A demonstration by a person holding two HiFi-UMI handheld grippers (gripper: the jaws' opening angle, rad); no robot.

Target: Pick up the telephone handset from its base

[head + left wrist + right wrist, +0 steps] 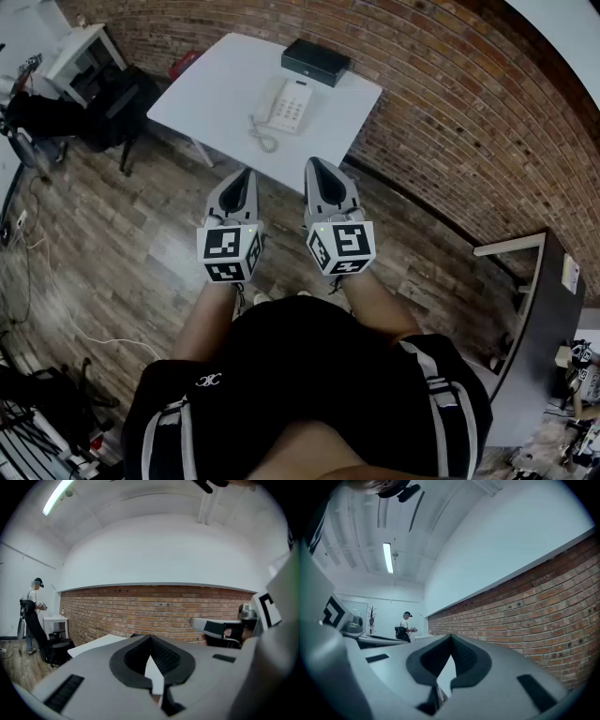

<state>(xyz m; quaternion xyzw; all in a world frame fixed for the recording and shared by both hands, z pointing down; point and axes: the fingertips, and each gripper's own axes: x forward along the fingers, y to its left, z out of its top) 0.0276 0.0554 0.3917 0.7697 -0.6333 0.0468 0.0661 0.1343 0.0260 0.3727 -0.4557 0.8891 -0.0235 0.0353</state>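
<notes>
Left gripper (245, 174) and right gripper (313, 164), jaws pressed together empty; only head view shows telephone (288, 105).

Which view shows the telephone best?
Head view: the telephone sits whole on the white table, handset on its base. Left gripper view catches only a table edge, no telephone; right gripper view shows none of it.

Head view overhead, gripper views level, sharing brick wall (154, 611)

1. The left gripper (246, 176) is pointing toward 12 o'clock, with its jaws resting together and empty.
2. The right gripper (315, 166) is sitting at its 3 o'clock side, pointing likewise, with its jaws closed and empty.
3. The two grippers are staying apart.
</notes>
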